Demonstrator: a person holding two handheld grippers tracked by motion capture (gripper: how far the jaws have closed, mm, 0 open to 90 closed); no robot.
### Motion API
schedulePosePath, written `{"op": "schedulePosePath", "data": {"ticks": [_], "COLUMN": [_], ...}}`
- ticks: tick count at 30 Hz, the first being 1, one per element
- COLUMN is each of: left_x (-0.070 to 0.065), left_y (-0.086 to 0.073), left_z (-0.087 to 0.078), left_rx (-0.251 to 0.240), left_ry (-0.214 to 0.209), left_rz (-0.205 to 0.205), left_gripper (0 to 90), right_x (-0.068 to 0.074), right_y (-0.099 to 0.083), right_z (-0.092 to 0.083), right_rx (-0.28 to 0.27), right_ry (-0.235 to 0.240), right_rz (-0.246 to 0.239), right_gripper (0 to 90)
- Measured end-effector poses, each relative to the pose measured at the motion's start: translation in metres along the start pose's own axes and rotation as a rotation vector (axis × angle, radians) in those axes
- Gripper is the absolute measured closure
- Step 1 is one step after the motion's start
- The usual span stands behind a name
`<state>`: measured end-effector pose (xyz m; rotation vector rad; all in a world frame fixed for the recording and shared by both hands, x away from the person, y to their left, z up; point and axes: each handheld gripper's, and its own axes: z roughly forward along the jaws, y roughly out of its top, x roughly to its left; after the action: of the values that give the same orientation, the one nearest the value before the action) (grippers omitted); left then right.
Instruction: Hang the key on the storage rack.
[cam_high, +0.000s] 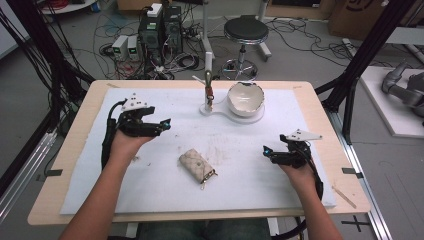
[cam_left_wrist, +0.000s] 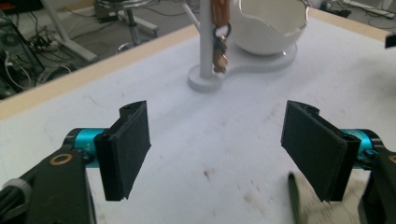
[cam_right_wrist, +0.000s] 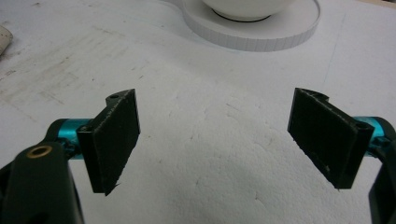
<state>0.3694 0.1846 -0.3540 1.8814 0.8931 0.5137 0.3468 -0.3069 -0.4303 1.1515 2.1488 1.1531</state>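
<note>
White foam sheet (cam_high: 150, 190) covers the wooden table (cam_high: 75, 130), and behind it the floor is full of cables, with a stool (cam_high: 245, 31) and computer boxes. Left claw (cam_high: 162, 125) is wide open and holds nothing; its pads (cam_left_wrist: 128, 149) stand far apart with only bare sheet between them. Right claw (cam_high: 267, 152) is also wide open and empty, low above the sheet. Between the two claws, a bit nearer to the person, lies a beige quilted pouch (cam_high: 196, 163) with a small metal ring at its end, flat on the sheet. Ahead of the left claw stands a white stand (cam_high: 214, 107) with a thin post, and a key (cam_left_wrist: 219, 44) hangs on the post, probably so it is easy to grasp. Beside it, on the same base, sits a white bowl (cam_high: 245, 97) with a broken-looking rim, ahead of the right claw. I can read no writing or brand on these things.
</note>
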Motion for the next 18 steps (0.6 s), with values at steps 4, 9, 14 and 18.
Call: {"op": "schedulePosePath", "data": {"ticks": [4, 9, 14, 18], "left_x": [-0.004, -0.005, 0.001, 0.011], "left_y": [-0.019, -0.042, -0.058, -0.069], "left_z": [-0.009, -0.022, -0.036, -0.043], "left_rx": [-0.017, -0.012, -0.052, -0.066], "left_ry": [-0.027, -0.036, -0.028, -0.061], "left_rz": [-0.023, -0.040, -0.026, -0.065], "left_gripper": [21.5, 18.1, 17.6, 16.9], "right_x": [0.000, -0.001, -0.002, -0.002], "right_y": [-0.001, -0.003, -0.002, -0.001], "right_z": [-0.001, -0.004, -0.003, -0.003], "right_rx": [0.002, -0.007, -0.019, -0.021], "right_ry": [0.000, -0.009, -0.025, -0.028], "right_rz": [-0.005, -0.003, -0.012, -0.014], "right_gripper": [17.2, 17.2, 17.2, 17.2]}}
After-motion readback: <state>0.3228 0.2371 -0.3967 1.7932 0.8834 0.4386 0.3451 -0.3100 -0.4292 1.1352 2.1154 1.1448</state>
